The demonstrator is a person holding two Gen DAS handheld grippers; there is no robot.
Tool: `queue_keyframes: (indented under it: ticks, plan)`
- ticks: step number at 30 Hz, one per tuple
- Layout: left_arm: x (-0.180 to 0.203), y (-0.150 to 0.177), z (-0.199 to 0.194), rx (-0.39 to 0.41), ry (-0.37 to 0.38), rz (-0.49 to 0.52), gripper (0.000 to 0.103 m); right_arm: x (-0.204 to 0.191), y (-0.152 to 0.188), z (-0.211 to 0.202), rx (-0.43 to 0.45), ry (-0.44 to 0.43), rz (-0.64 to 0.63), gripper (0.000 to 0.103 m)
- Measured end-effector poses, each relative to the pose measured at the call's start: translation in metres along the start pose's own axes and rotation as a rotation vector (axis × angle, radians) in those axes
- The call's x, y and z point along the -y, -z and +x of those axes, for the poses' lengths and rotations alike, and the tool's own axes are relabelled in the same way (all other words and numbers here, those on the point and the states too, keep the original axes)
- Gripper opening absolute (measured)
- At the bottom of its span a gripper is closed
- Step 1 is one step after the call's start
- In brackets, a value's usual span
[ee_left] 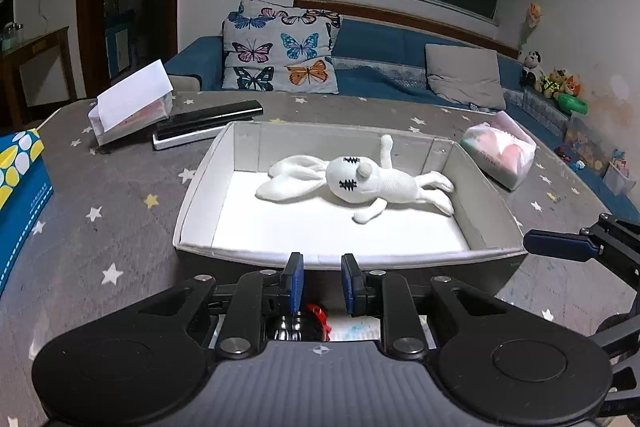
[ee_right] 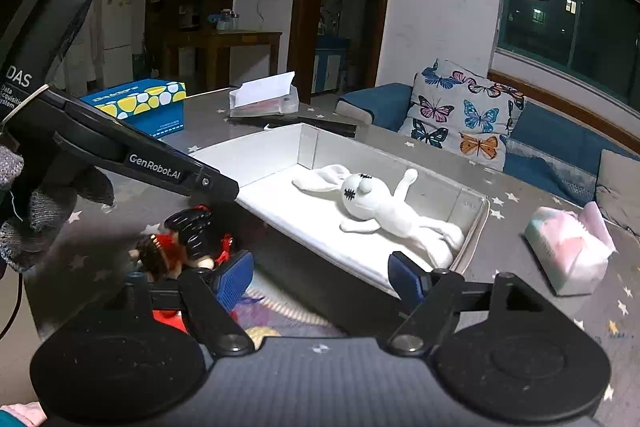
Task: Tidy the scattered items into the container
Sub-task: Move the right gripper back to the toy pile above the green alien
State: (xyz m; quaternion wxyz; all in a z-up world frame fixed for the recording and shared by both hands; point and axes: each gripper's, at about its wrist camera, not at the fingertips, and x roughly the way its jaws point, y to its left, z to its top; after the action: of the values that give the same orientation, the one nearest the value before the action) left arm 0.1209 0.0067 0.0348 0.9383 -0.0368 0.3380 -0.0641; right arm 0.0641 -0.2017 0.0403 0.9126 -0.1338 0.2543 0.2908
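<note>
A white plush rabbit [ee_left: 360, 183] [ee_right: 372, 203] lies on its back inside the open white box [ee_left: 192, 195] [ee_right: 256, 151] on the star-patterned table. My left gripper [ee_left: 322, 279] [ee_right: 224, 187] hovers at the box's near wall. A small black-and-red toy figure [ee_left: 308, 323] [ee_right: 192, 231] hangs low between its fingers, apparently pinched there; the contact is partly hidden. My right gripper [ee_right: 320, 277] stands open and empty over the box's near corner, apart from the rabbit. One of its blue fingers [ee_left: 560, 247] shows in the left wrist view.
A pink-and-green tissue pack [ee_left: 500, 155] [ee_right: 568, 255] lies right of the box. Behind the box are a black flat device [ee_left: 208, 123] and a clear case with white paper [ee_left: 132, 107]. A blue-and-yellow carton [ee_left: 20, 179] [ee_right: 144, 103] stands left. A gloved hand [ee_right: 32, 211] holds the left gripper.
</note>
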Motion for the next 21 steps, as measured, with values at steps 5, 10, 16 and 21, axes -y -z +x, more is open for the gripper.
queue_keyframes:
  ticks: [5,10,16,21]
  plan:
    - [0.000,0.008,-0.006,-0.006,0.003,-0.016,0.022,-0.006,0.008,-0.008,0.009,-0.001,0.014,0.087]
    - [-0.001,0.018,-0.015,-0.010,0.008,-0.026,0.022,-0.012,0.015,-0.016,0.012,-0.017,0.025,0.089]
    - [-0.003,0.029,-0.027,-0.011,0.016,-0.046,0.023,-0.018,0.029,-0.025,-0.003,-0.025,0.040,0.090]
    - [-0.001,0.040,-0.034,-0.018,0.028,-0.044,0.023,-0.019,0.040,-0.030,-0.016,-0.035,0.074,0.090]
